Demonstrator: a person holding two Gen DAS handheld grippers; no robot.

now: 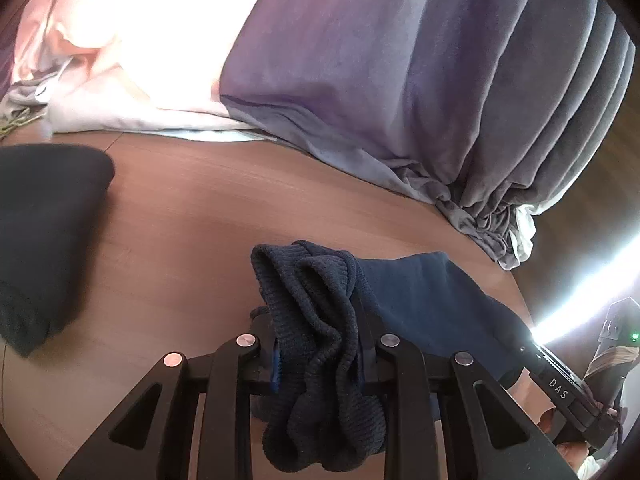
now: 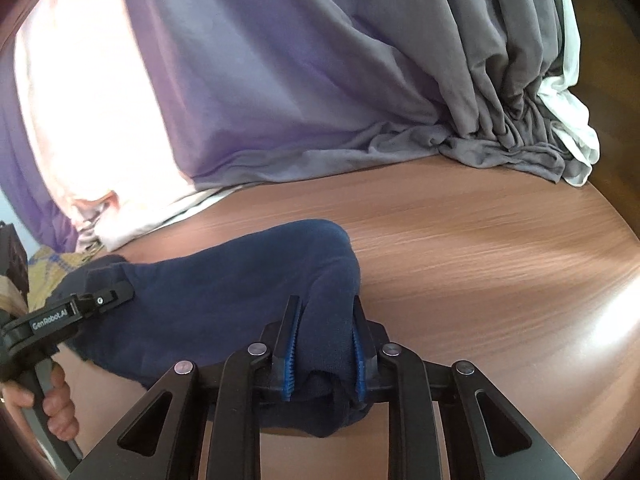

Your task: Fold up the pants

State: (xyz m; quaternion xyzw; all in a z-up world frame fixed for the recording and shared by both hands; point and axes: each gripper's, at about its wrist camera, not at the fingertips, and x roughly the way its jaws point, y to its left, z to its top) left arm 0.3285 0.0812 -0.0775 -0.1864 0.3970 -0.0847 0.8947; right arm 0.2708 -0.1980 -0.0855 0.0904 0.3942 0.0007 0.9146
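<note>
Navy pants held just above the wooden tabletop, stretched between both grippers. Ribbed cuff or waistband end bunched and pinched between the fingers of the left gripper, loose folds hanging down past the jaws. Opposite end pinched by the right gripper, blue-ribbed pads pressed into the fabric on both sides, a small wad hanging below. Upper fold edge of the pants rounded; lower edge drooping toward the table surface.

Left gripper also visible in the right wrist view, at the far left end of the cloth, with the person's left hand on its handle.

Open wood surface ahead and to the right of the pants. Grey curtain bunched along the far table edge, white fabric beside it. Separate dark garment lying to the left, well apart from the pants.
</note>
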